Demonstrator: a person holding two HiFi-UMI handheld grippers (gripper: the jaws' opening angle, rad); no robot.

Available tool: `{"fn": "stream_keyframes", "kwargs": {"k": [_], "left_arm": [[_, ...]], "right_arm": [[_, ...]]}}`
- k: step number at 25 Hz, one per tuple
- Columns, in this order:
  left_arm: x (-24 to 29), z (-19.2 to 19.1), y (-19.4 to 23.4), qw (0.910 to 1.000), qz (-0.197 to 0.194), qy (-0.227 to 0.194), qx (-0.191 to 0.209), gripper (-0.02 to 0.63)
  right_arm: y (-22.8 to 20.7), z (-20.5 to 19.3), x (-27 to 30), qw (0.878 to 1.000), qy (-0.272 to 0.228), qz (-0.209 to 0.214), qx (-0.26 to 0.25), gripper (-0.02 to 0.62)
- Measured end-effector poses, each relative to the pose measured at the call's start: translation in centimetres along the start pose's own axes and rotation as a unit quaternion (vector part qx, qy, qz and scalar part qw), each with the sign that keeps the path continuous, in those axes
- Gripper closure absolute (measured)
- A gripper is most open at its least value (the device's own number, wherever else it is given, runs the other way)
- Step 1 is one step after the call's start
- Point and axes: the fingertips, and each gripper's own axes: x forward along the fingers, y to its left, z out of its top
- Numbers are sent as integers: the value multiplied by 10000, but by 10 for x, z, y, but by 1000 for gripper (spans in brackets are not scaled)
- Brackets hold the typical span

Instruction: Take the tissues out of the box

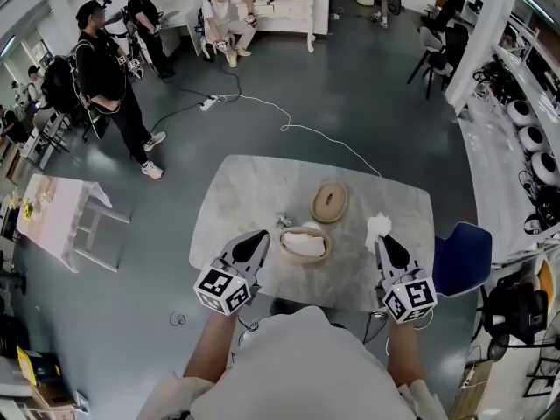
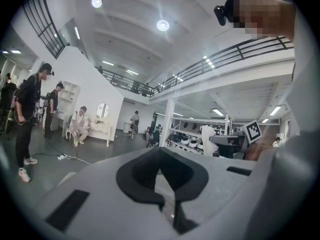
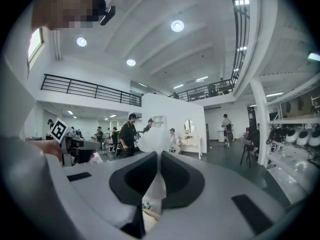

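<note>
An oval wooden tissue box (image 1: 304,242) with white tissues in it sits near the front of the marble table (image 1: 236,191). Its wooden lid (image 1: 330,201) lies just behind it. My right gripper (image 1: 384,238) is raised to the right of the box, shut on a white tissue (image 1: 378,225). In the right gripper view the tissue (image 3: 154,140) bunches out past the closed jaws of the right gripper (image 3: 157,156). My left gripper (image 1: 259,237) hovers left of the box with its jaws together and nothing in them. In the left gripper view the left gripper (image 2: 160,152) points up at the room.
A small pale object (image 1: 283,221) lies on the table left of the box. A blue chair (image 1: 461,259) stands at the table's right end. A white cable (image 1: 297,129) runs across the floor behind. People (image 1: 109,86) stand and sit at the far left.
</note>
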Motion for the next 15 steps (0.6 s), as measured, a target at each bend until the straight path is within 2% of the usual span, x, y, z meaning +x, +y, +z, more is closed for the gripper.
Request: {"fn": "stream_keyframes", "kwargs": {"k": [15], "left_arm": [[-4,5,5,10000,33,-26,-37,600]], "right_arm": [[6,4,5,10000,-6,44,-15,549]]}}
